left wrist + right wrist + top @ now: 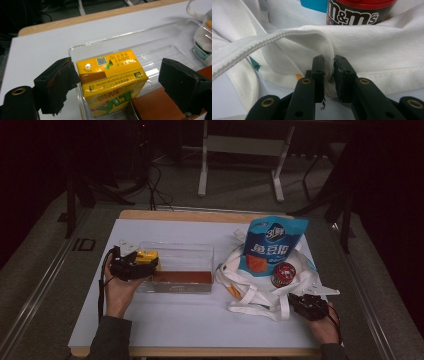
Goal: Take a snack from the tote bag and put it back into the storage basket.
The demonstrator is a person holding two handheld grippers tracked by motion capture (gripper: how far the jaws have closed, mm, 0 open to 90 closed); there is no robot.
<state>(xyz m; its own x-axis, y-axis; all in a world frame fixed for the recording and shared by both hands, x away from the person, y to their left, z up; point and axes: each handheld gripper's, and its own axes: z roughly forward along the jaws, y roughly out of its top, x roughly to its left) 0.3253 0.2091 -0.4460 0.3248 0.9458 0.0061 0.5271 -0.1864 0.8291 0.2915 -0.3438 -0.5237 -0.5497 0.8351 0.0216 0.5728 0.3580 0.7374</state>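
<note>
Two tongs share the work at the counter [200,320]: the left tongs [117,82] stand open around a yellow drink carton [112,82] inside the clear bin [160,40], while the right tongs [328,75] pinch the white tote bag [372,52], apparently steadying it for unpacking.

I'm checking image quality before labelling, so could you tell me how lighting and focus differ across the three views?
High view: dim, dark surroundings, soft detail. Left gripper view: bright, yellow carton sharp, glare on the clear bin. Right gripper view: white bag crisp, jar cropped.
</note>
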